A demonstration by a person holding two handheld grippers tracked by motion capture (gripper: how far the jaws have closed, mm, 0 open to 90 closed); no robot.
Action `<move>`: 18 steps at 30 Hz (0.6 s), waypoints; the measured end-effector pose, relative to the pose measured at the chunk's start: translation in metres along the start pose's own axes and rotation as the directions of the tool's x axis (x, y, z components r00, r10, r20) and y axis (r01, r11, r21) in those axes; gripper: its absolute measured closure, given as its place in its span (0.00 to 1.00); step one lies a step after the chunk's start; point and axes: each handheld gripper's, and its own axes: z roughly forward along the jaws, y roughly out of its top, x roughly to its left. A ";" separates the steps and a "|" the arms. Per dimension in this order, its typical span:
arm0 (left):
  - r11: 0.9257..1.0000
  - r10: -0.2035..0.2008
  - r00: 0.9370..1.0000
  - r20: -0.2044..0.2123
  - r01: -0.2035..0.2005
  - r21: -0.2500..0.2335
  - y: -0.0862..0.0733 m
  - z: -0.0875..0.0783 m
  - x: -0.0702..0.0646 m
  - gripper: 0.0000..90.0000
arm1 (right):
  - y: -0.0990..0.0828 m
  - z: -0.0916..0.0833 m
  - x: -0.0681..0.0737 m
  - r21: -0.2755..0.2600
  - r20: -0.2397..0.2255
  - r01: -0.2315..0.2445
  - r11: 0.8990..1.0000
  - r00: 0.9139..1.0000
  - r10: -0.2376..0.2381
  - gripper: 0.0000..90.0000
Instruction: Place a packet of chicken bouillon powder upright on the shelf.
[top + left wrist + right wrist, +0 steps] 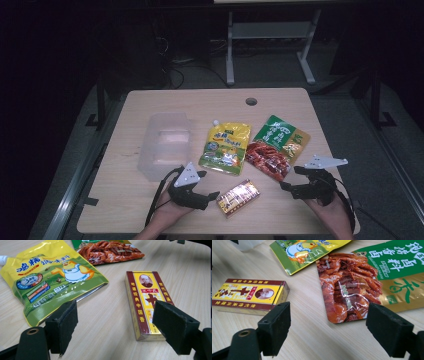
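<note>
Table, light wood, one, with a round cable hole near its far edge at about 12 o'clock.

Item 1: small red-and-yellow box, one, lying flat near the front edge at about 6 o'clock of the table. It lies between the two grippers, nearer the left one. Nothing rests on it or covers it.

Item 2: yellow spouted pouch, one, flat at the table's centre, just beyond the box at its 11 o'clock, close to it, with bare wood between them in the left gripper view.

Item 3: green-and-red food packet, one, flat, at 3 o'clock of the yellow pouch, edges nearly meeting; whether they touch I cannot tell.

Item 4: clear plastic container, one, open-topped, at 9 o'clock of the yellow pouch, just beside it.

Item 5: left gripper, one, at the box's 9 o'clock, jaws wide apart, nothing between the pads. In its own view the box sits ahead at 1 o'clock, partly hidden behind the right-hand pad.

Item 6: right gripper, one, at the box's 3 o'clock, jaws wide apart and holding nothing, hovering just off the near corner of the packet.

Count: two grippers, two soft packs, one box, one container.
</note>
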 end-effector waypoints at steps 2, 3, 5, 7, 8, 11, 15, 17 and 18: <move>1.000 0.002 1.000 -0.001 -0.002 0.003 0.000 0.000 0.000 0.22 | 0.000 0.000 0.000 -0.002 0.001 -0.002 1.000 1.000 0.002 0.20; 1.000 -0.001 1.000 0.003 0.001 0.002 0.000 0.001 -0.001 0.22 | 0.000 0.000 0.000 -0.002 0.001 -0.002 1.000 1.000 0.002 0.20; 1.000 -0.002 1.000 0.005 0.002 0.003 0.001 0.001 -0.001 0.22 | 0.000 -0.001 0.000 -0.006 0.005 -0.002 1.000 1.000 0.002 0.20; 1.000 -0.004 1.000 0.007 0.004 0.004 0.001 0.001 -0.001 0.22 | -0.001 -0.001 0.000 -0.006 0.004 -0.006 1.000 1.000 0.006 0.20; 1.000 -0.004 1.000 0.007 0.004 0.004 0.001 0.001 -0.001 0.22 | -0.001 -0.001 0.000 -0.006 0.004 -0.006 1.000 1.000 0.006 0.20; 1.000 0.000 1.000 0.011 0.000 0.003 0.001 0.001 -0.002 0.22 | 0.000 -0.002 0.001 -0.006 0.005 -0.006 1.000 1.000 0.006 0.20; 1.000 -0.002 1.000 0.010 0.002 -0.002 0.002 0.000 -0.002 0.22 | 0.001 -0.002 0.001 -0.012 0.008 -0.010 1.000 1.000 0.010 0.19; 1.000 -0.008 1.000 0.004 0.008 -0.005 0.004 0.000 -0.002 0.22 | 0.001 -0.001 0.000 -0.011 0.007 -0.016 1.000 1.000 0.016 0.19; 1.000 -0.013 1.000 0.004 0.013 -0.004 0.005 0.001 -0.002 0.23 | 0.001 -0.001 0.000 -0.013 0.003 -0.015 1.000 1.000 0.015 0.19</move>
